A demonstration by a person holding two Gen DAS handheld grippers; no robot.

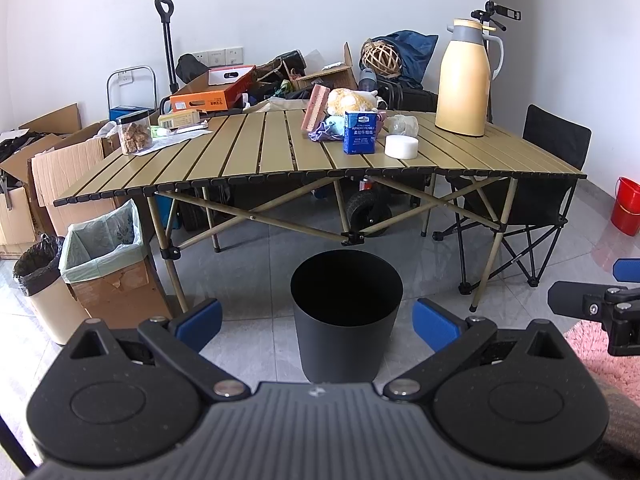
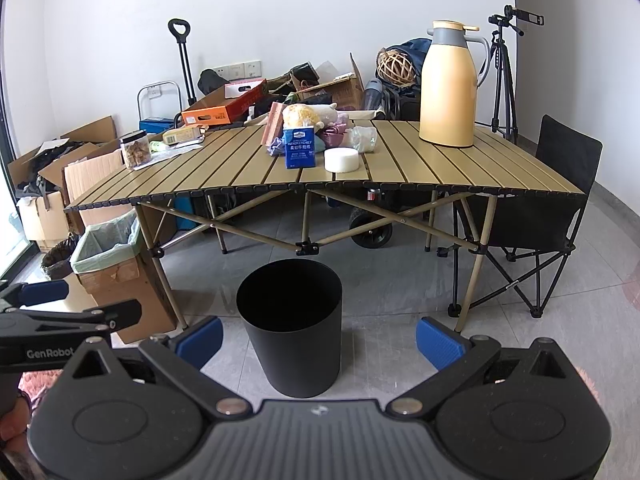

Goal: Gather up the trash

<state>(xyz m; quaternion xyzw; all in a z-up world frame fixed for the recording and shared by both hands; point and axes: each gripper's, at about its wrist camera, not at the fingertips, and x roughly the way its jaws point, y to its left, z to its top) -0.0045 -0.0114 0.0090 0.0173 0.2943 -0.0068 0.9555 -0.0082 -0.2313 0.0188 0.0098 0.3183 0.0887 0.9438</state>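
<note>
Desk (image 1: 280,148), slatted, olive-tan, folding legs, spans both views and stands on a grey tile floor (image 1: 420,264). Folding chair (image 1: 556,168), black, at the desk's right end.

Black bin (image 1: 346,312): round, upright, on the floor just in front of the desk's near edge, centred ahead of both cameras. Interior dark; contents cannot be told.

Cardboard box with pale green liner (image 1: 108,256) stands on the floor by the desk's left leg; a smaller beige bin with black bag (image 1: 40,280) sits just left of it.

On the desk: yellow thermos jug (image 1: 464,80), upright, far right. Near the middle, a soft pile of plush and cloth (image 1: 348,104), with a blue tissue carton (image 1: 360,132) upright in front of it and a white round puck (image 1: 401,146) just beside the carton, to its right. Crumpled clear plastic (image 1: 404,124) lies behind the puck. Clear jar with brown contents (image 1: 134,132) at the left end.

Left hand-held gripper (image 1: 318,322): blue pads wide apart, nothing between them, black bin framed in the gap.

Right hand-held gripper (image 2: 319,338): pads likewise spread wide, holding nothing, held just right of the left one.
</note>
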